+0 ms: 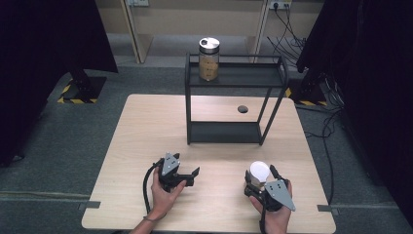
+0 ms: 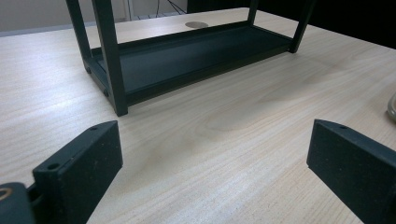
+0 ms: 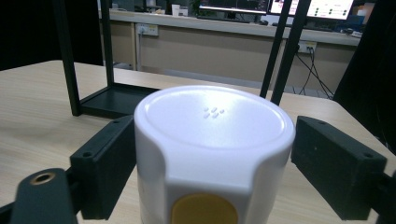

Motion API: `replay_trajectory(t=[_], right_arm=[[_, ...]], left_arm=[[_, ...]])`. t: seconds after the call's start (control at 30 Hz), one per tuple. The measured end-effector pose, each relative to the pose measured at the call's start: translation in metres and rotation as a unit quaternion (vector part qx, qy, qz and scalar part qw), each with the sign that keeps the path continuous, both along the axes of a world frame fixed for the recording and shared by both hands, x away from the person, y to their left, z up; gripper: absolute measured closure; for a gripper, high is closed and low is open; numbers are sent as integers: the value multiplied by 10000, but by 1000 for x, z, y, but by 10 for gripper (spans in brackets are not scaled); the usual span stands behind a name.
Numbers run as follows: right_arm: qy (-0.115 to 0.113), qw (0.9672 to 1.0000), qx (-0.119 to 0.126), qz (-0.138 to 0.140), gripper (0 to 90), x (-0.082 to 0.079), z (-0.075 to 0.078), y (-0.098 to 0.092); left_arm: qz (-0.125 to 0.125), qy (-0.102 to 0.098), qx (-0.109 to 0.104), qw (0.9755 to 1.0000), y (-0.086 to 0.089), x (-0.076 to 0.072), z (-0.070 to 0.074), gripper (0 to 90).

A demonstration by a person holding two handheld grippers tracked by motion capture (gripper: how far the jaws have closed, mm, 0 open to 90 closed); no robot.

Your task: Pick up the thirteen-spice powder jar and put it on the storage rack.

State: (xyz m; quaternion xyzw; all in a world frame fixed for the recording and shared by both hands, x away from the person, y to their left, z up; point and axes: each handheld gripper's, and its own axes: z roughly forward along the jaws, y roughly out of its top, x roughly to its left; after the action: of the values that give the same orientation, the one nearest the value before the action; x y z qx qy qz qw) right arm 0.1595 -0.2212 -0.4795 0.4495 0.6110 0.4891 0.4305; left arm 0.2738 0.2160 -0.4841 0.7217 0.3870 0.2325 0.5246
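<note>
A white round container (image 1: 259, 171) with a yellow spot on its side (image 3: 215, 140) stands on the wooden table (image 1: 146, 146) at the front right. My right gripper (image 1: 260, 177) has its two black jaws against the container's sides, shut on it (image 3: 215, 158). At the front left, my left gripper (image 1: 192, 176) is open, nothing between its jaws (image 2: 215, 154), and it points toward the black rack. The two-tier black metal rack (image 1: 234, 78) stands at the table's far middle. A glass jar with a silver lid (image 1: 209, 58) holding brownish contents sits on its upper shelf.
The rack's lower shelf (image 2: 187, 56) is bare. A round cable hole (image 1: 242, 108) lies in the table behind the rack. Cables (image 1: 326, 131) trail on the floor to the right. Dark curtains flank both sides.
</note>
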Motion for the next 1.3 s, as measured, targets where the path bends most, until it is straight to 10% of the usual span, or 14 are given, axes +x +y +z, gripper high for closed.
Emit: replay_trajectory(t=[0.73, 1.3], right_arm=[[-52, 9999, 46, 87, 303, -1, -2, -1], [-412, 9990, 200, -3, 305, 11, 28, -2]], left_arm=[[26, -5, -14, 10000, 0, 0, 0, 26], [26, -4, 14, 10000, 0, 0, 0, 26]])
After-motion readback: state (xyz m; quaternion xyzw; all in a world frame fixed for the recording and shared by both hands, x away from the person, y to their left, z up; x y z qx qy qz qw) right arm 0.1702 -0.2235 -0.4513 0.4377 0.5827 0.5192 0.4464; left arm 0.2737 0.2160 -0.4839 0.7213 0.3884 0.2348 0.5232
